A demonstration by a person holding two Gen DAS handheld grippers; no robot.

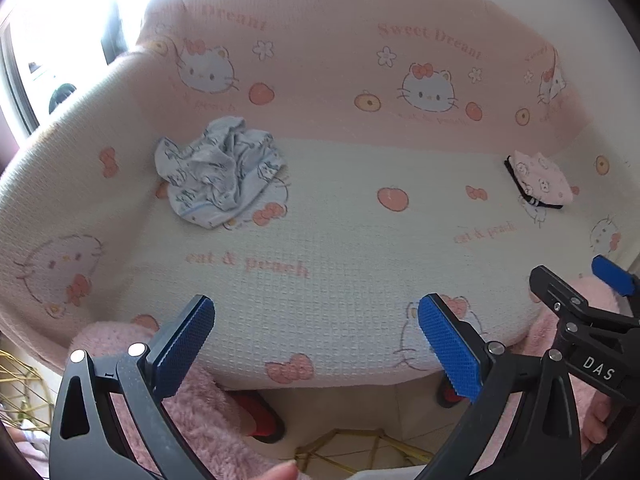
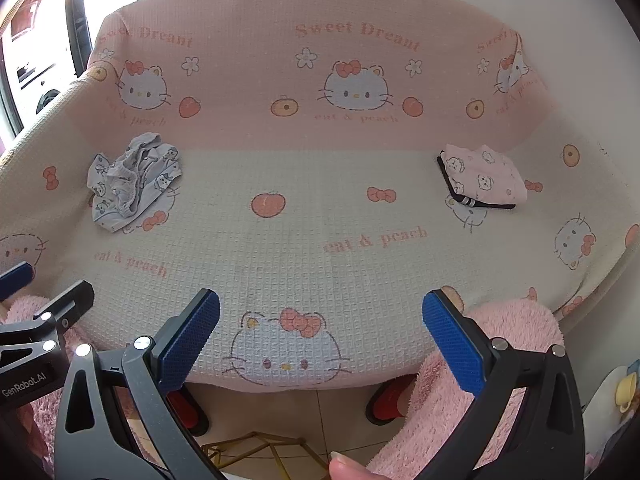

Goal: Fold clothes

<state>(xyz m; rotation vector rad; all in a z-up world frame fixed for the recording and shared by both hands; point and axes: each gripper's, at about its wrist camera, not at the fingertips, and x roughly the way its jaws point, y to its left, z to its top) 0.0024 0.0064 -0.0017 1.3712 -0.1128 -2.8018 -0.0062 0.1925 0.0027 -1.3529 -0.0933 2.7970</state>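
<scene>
Crumpled blue-grey garment [image 1: 218,170] lies far-left on the sofa seat [image 1: 340,248], well ahead of both grippers; left gripper [image 1: 316,344] nearer than right gripper [image 2: 320,344]; both sets of fingers spread wide, empty.

Blown-out window [image 1: 60,28] glare upper left, fisheye-warped edges
</scene>
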